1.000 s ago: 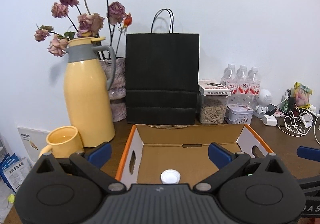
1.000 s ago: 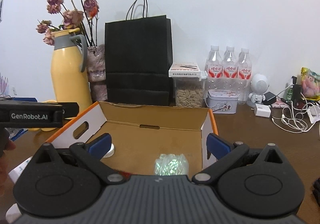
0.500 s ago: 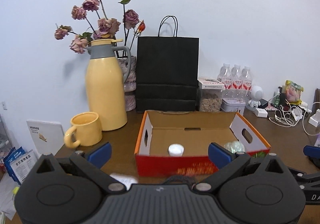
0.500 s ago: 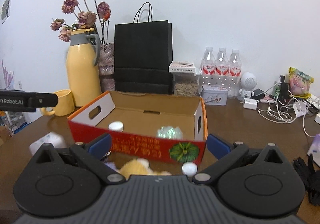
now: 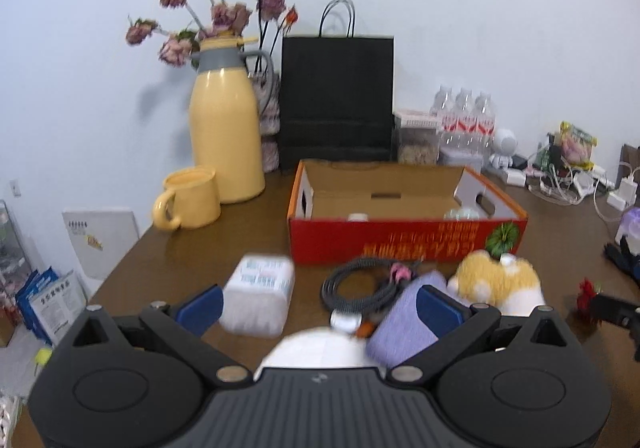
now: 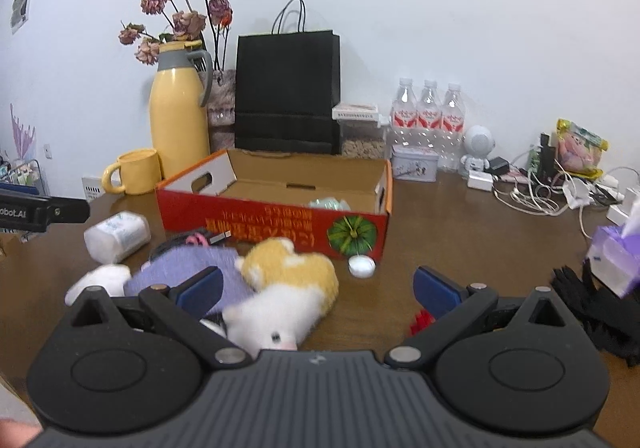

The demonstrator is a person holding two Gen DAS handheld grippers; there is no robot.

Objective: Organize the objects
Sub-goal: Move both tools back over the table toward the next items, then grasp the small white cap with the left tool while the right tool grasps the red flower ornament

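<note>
While both grippers are hovering near the table's front edge with jaws spread and empty, the left gripper (image 5: 318, 306) and right gripper (image 6: 316, 288) are facing loose clutter: a plush toy (image 6: 288, 280), purple cloth (image 5: 404, 312), coiled cable (image 5: 360, 284) and tissue pack (image 5: 258, 294). Farther back, the red box (image 6: 272, 224) is waiting; picking one item looks next.

A yellow jug (image 6: 179, 116) stands between a mug (image 6: 134, 171) and a black bag (image 6: 287, 92).
</note>
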